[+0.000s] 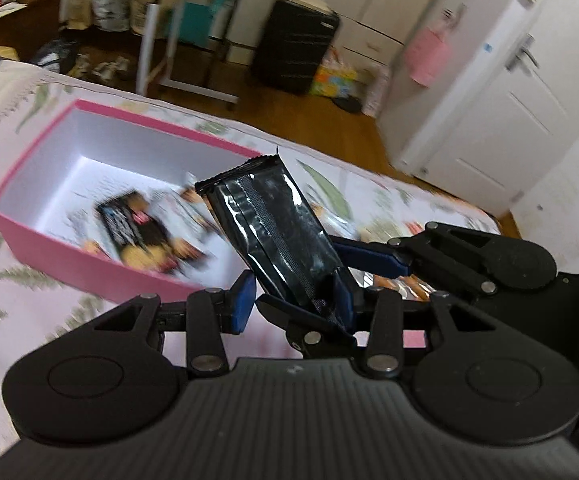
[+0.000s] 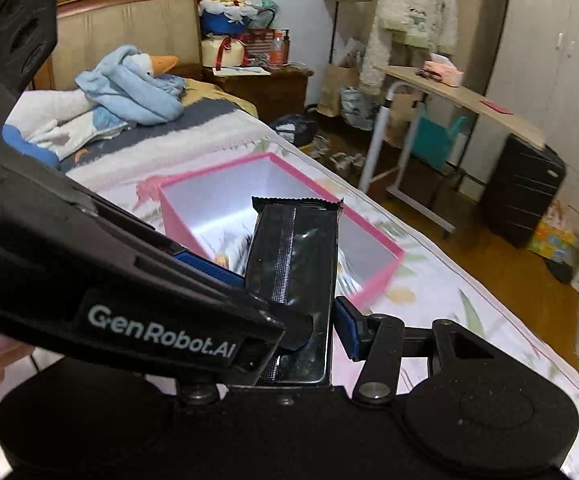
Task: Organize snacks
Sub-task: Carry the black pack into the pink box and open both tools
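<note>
A black foil snack packet (image 1: 273, 232) (image 2: 293, 248) stands tilted above the bed, its crimped end up. My right gripper (image 2: 285, 328) (image 1: 301, 272) is shut on its lower end across the width. One blue pad (image 2: 347, 328) shows at the packet's right edge. The other pad is hidden by my left gripper (image 1: 293, 302) (image 2: 273, 304), which crosses in from the left and is also shut on the packet's lower end. Just beyond the packet, an open pink box (image 1: 49, 236) (image 2: 177, 216) with a white inside sits on the bed. It holds several blurred snack packets (image 1: 141, 232).
The box rests on a floral bedspread (image 1: 17, 300). More snack packets (image 1: 401, 286) lie under the right gripper. A plush goose in a blue blanket (image 2: 129, 84) lies by the headboard. On the floor beyond the bed stand a folding table (image 2: 449, 92) and a black suitcase (image 2: 521, 192).
</note>
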The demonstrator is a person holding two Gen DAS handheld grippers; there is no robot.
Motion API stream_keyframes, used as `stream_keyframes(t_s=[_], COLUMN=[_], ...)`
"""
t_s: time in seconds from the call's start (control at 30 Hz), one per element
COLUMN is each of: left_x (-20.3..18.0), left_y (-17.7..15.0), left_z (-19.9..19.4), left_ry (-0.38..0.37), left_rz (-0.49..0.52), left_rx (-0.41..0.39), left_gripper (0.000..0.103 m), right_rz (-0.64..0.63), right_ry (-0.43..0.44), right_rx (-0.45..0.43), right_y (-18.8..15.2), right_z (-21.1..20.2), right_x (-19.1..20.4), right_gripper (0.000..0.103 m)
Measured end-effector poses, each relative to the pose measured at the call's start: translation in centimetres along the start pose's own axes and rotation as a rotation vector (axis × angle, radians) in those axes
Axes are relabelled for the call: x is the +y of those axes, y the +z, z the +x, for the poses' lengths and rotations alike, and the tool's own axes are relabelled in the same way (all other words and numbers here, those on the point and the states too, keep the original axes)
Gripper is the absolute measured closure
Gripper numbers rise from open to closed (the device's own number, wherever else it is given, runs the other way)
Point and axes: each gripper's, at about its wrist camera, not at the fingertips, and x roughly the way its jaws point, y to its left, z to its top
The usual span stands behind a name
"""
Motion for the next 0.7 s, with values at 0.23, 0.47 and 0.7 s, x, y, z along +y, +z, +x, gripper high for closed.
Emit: stream_keyframes(t_s=[0.23, 0.47, 0.7], left_x=[6.5, 11.2, 13.0], left_y=[3.9, 4.9, 4.4], left_z=[4.9, 10.3, 12.5], left_ry=[0.036, 0.111, 0.164], left_rz=[-0.104, -0.175, -0.214], left_rx=[0.024, 0.079, 0.119], left_gripper=[0.063, 0.063, 0.063], right_rz=[0.035, 0.118, 0.202], right_ry=[0.070, 0.157, 0.223], right_rx=[0.080, 0.136, 0.196], right_y=[3.1, 2.8, 2.0], right_z=[8.5, 15.1, 18.3], right_x=[-1.0, -1.8, -2.3], right_gripper=[0.047, 0.047, 0.047])
